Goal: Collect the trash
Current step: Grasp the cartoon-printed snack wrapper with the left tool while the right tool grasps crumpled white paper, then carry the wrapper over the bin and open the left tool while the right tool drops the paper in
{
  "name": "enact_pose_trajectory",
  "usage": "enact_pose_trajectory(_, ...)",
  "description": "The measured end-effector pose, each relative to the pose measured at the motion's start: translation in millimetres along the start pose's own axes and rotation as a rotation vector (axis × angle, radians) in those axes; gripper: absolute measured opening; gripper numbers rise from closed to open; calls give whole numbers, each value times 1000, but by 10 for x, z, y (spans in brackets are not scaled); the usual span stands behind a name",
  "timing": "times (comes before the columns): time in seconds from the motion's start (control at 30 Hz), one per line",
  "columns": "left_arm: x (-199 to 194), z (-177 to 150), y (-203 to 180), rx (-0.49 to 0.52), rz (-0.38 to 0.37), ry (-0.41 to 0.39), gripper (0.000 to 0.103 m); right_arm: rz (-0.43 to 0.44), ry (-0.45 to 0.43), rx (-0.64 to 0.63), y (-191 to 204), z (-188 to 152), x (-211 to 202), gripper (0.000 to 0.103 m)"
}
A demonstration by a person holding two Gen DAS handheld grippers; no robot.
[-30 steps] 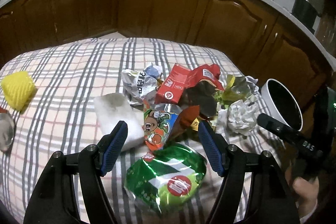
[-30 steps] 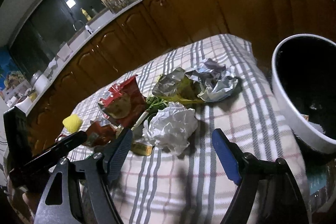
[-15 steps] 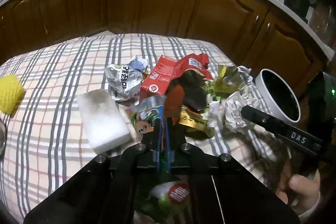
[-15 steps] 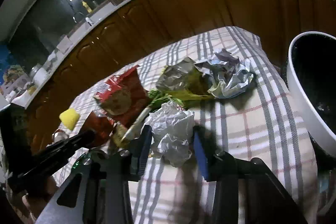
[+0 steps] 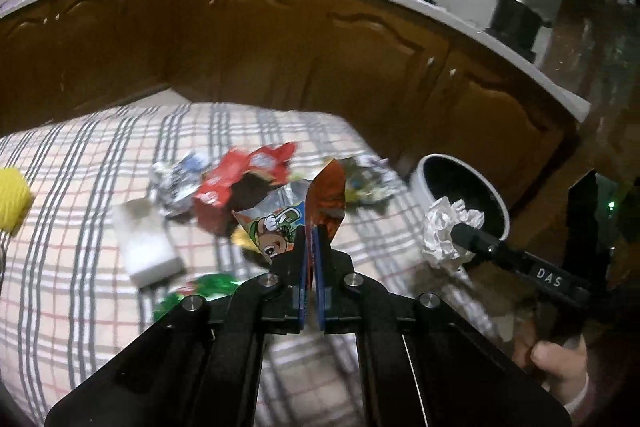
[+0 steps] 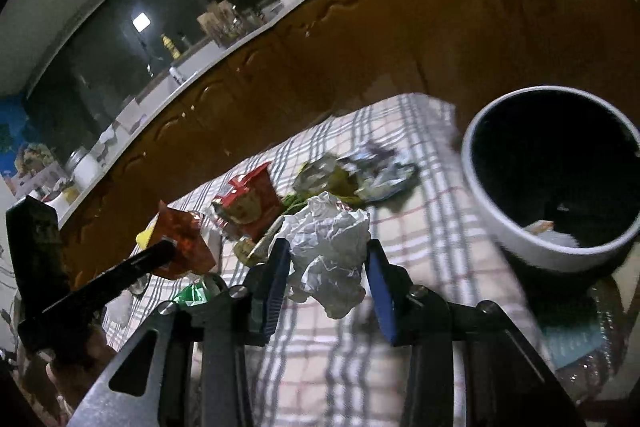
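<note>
The left gripper has its blue fingers pressed nearly together, pinching the lower edge of a cartoon-printed snack wrapper that stands up from the tips, lifted clear of the checked tablecloth. In the right wrist view the same wrapper shows its orange-red side at the end of the left gripper. The right gripper has its blue pads closed on either side of a crumpled white paper ball, which bulges out between and above them, held off the cloth. From the left wrist view that ball hangs in front of the near rim of the white bin, which stands past the right edge of the tablecloth.

Beyond the fingers, toward the middle of the cloth, lie a red wrapper and a silvery crumpled wrapper touching each other. A white sponge block sits just left of the left gripper, with a green foil packet close beneath the fingers. A yellow object rests at the left edge. More crumpled foil trash lies near the far right corner, close to the bin.
</note>
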State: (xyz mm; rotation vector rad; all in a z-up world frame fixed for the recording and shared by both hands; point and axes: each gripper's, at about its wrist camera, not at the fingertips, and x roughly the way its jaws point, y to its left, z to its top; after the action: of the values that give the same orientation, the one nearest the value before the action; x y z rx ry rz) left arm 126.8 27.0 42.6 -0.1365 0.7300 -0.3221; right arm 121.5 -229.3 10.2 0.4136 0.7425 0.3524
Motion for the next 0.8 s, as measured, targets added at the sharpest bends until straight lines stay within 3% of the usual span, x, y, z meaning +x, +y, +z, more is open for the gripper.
enact_pose_trajectory(0.27,203,-15,-506,65,-79,33,2,-68,-57,40,-343,24,-377,39)
enact_pose_trajectory(0.8,704,27,-1265,129,-195,123,2,-190,-122,96,-938,141,-670,40)
